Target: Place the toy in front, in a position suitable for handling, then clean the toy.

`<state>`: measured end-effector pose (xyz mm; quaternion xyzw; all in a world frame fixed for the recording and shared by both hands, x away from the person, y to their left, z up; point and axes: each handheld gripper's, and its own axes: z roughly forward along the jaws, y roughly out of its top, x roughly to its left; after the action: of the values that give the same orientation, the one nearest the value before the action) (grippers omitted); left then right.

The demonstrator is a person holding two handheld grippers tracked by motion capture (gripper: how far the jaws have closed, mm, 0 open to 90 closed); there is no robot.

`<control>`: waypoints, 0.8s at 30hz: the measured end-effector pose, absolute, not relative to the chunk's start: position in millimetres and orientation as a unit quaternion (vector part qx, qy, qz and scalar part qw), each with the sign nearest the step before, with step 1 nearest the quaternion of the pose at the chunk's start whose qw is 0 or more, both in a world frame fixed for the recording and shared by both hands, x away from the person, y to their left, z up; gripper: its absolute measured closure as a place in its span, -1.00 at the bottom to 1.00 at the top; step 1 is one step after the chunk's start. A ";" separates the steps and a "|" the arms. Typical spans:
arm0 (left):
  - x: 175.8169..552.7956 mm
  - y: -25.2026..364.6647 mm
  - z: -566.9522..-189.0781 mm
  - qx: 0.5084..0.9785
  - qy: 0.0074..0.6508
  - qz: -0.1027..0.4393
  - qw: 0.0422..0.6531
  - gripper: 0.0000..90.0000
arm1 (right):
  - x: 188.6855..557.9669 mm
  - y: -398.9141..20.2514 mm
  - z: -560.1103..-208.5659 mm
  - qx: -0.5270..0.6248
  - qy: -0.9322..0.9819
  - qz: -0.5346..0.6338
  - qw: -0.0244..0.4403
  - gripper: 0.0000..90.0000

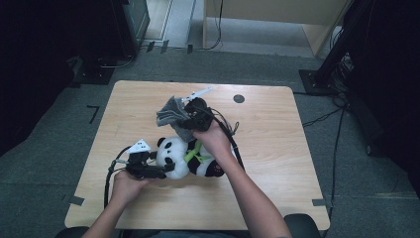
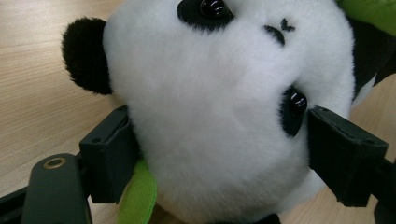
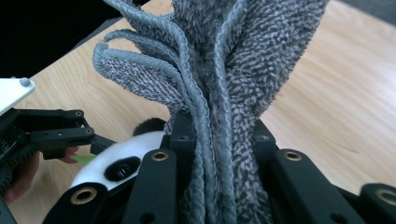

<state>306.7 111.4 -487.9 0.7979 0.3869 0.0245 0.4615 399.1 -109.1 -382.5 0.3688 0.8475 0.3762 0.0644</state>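
Observation:
A black-and-white plush panda (image 1: 190,158) with green trim lies on its side on the wooden table (image 1: 277,163). My left gripper (image 1: 163,169) is shut on its white head (image 2: 224,116), one jaw on each side. Above the panda's body, my right gripper (image 1: 184,115) is shut on a bunched grey towel (image 1: 172,114), held off the table. In the right gripper view the towel's folds (image 3: 219,79) rise from between the jaws, with the panda's head (image 3: 122,161) and my left gripper (image 3: 56,135) below.
A dark round hole (image 1: 238,98) marks the table's far right part. Cables (image 1: 110,181) trail from both grippers. Beyond the table lie grey floor, black stands and a wooden cabinet (image 1: 277,20).

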 end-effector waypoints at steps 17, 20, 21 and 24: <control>305.4 110.6 -487.0 0.797 0.391 0.029 0.459 -0.59 | 402.4 -59.8 -402.1 0.353 0.868 0.349 0.006 0.60; 306.6 112.2 -486.9 0.796 0.396 0.023 0.457 -0.49 | 407.7 -61.1 -414.0 0.361 0.873 0.328 0.003 0.62; 307.5 112.5 -487.0 0.794 0.401 0.020 0.456 -0.47 | 409.1 -63.4 -415.9 0.363 0.872 0.327 0.004 0.63; 307.5 111.8 -486.4 0.793 0.406 0.021 0.454 -0.39 | 411.6 -69.4 -417.6 0.371 0.874 0.314 0.023 0.62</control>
<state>307.5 111.8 -486.4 0.7929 0.4061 0.0207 0.4538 411.6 -69.4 -417.6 0.3709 0.8738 0.3136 0.0228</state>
